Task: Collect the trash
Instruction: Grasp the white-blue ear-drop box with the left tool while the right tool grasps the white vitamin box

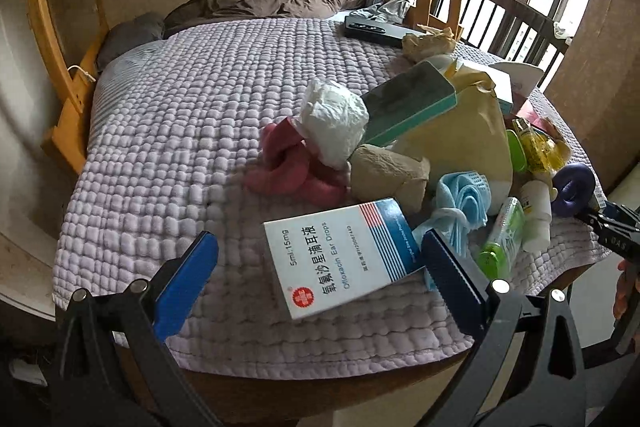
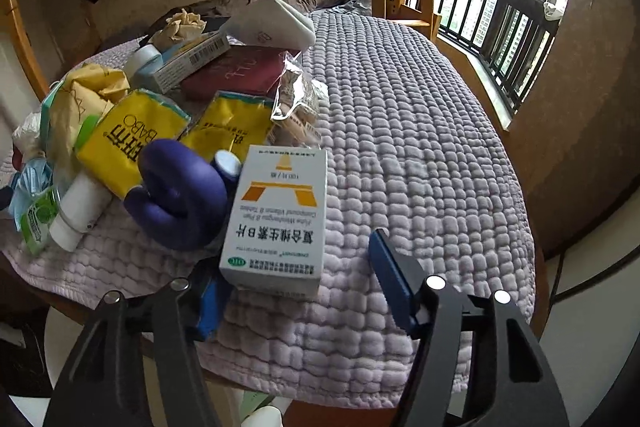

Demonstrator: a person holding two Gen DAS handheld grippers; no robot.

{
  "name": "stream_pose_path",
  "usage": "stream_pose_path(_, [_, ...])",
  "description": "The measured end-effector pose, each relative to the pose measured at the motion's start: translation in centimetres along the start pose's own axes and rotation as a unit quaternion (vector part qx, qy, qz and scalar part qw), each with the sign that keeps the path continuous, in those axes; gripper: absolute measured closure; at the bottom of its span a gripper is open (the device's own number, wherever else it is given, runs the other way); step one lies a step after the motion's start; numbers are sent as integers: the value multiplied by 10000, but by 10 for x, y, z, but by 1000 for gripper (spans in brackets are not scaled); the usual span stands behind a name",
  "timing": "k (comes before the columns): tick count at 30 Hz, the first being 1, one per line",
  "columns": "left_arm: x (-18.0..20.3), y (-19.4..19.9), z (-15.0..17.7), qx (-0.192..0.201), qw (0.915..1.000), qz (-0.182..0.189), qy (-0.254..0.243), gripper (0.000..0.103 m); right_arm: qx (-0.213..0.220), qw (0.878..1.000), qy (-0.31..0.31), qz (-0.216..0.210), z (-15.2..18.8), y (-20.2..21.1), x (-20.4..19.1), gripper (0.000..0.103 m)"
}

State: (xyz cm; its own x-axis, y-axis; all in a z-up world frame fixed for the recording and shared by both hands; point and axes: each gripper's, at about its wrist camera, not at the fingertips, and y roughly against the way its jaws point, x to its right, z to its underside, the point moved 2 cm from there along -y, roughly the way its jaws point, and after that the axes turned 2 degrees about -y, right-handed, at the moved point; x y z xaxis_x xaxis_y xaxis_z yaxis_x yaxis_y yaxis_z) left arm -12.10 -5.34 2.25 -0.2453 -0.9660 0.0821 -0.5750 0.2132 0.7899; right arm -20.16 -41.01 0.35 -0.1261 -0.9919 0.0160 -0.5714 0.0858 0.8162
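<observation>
A heap of trash lies on a lilac quilted bed (image 1: pixel 192 131). Nearest in the left wrist view is a white and blue ear-drops box (image 1: pixel 340 259), lying flat between the blue pads of my left gripper (image 1: pixel 320 243), which is open and does not press on it. In the right wrist view a white vitamin box (image 2: pixel 280 211) with an orange mark lies between the fingers of my right gripper (image 2: pixel 294 255). A clear gap separates the box from the right pad (image 2: pixel 392 275), and the left pad is partly hidden behind the box. This gripper is open too.
The heap holds a pink cloth (image 1: pixel 296 167), a white crumpled bag (image 1: pixel 332 123), a brown paper bag (image 1: pixel 460 131), a blue face mask (image 1: pixel 460 203), a green tube (image 1: pixel 504 239), a purple ring (image 2: pixel 180 195) and yellow packets (image 2: pixel 132 143). The bed's front edge is close below both grippers.
</observation>
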Motion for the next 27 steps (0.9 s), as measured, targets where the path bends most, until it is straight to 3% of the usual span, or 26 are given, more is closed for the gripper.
stream_pose_path(6, [9,2,-2,44,9998,143,-149,1,3,9999,-98,-30,-5,-1,4,39])
stream_pose_path(11, [7,-3,0,-10,9999,52,-123,1,39,9998,-194,-41,-10,-1,7,40])
stream_pose_path(16, [1,-10,4,-21,9998,-51,-177,1,19,9998,-167,-49,-14,-6,4,55])
stream_pose_path(19, [0,-10,6,-17,9997,107,-217,17,43,9998,-188,-83,-15,-5,5,66])
stream_pose_path(27, [6,1,7,143,9991,53,-406,19,151,9990,-352,-232,-14,3,11,66])
